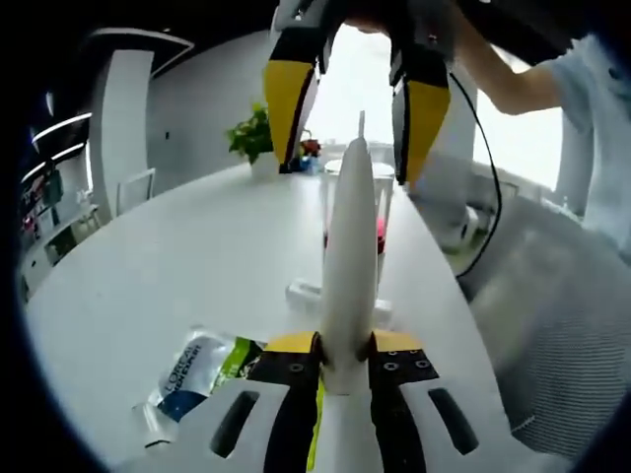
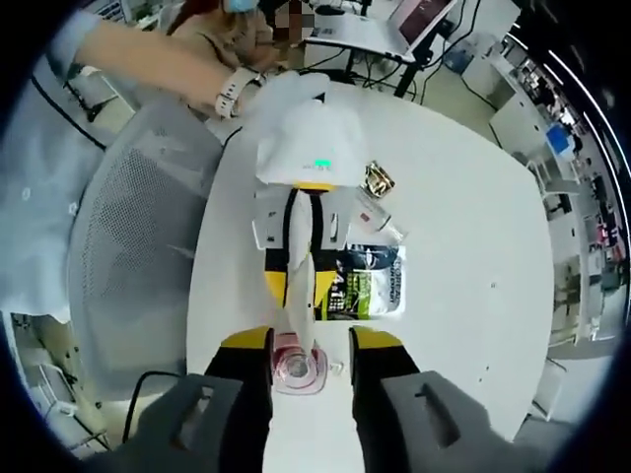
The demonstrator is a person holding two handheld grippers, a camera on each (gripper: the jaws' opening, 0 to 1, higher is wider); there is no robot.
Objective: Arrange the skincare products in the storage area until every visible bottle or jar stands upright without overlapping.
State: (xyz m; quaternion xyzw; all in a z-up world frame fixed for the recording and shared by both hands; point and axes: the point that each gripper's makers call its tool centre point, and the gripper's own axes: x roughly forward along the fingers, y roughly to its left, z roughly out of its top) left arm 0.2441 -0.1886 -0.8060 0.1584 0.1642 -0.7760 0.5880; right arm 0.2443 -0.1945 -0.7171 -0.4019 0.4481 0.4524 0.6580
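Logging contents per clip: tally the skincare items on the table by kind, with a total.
White tube, shut in the left gripper: 1
Clear container with pink contents, between the right gripper jaws: 1
Green-and-black L'Oreal sachet, lying flat: 1
Small clear bottle with patterned cap, lying down: 1
Total: 4

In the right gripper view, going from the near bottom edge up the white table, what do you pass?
Right gripper → clear container with pink contents → white tube → green-and-black sachet → left gripper → small gold-capped bottle → person's hand with wristband.
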